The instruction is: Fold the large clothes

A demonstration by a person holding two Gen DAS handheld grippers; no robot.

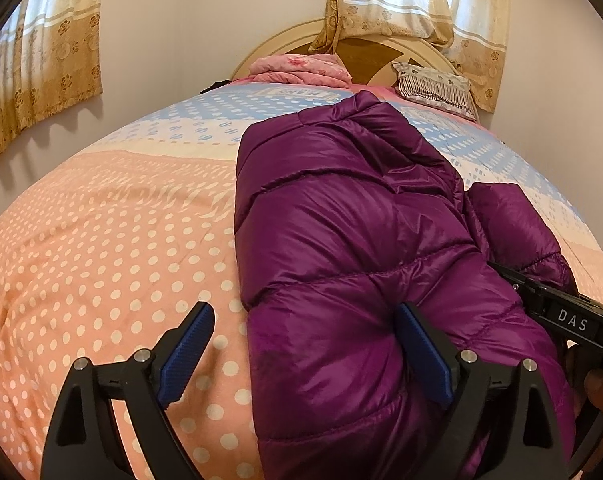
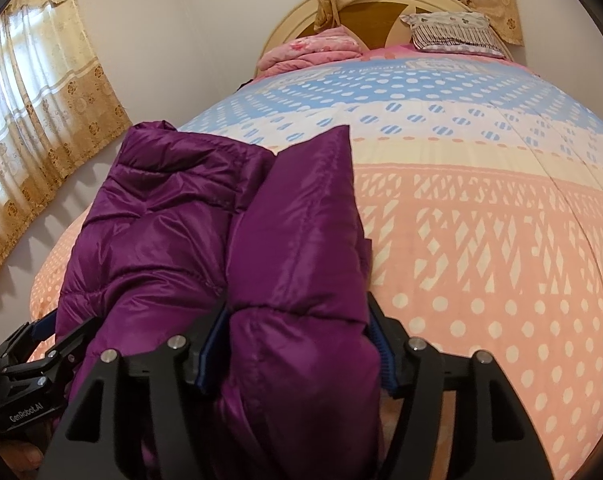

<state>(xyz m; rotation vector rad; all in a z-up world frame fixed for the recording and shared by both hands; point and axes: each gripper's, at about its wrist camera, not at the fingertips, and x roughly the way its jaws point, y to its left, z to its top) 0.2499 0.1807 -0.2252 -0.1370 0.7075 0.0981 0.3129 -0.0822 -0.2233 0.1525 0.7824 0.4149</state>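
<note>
I'm mid-fold on the purple jacket [image 1: 341, 240], which lies on the bed [image 1: 101, 260] with its long axis running from me toward the headboard [image 1: 381, 50]. My right gripper [image 2: 297, 344] has its jaws clamped on a thick fold at the end far from the headboard, while my left gripper [image 1: 305, 352] is spread wide, one jaw on the jacket's edge and one over bare bedding. Next I'd judge the left must close on that near edge so both can carry it toward the headboard.

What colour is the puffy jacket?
Purple; the jacket shows best in the left wrist view.
</note>
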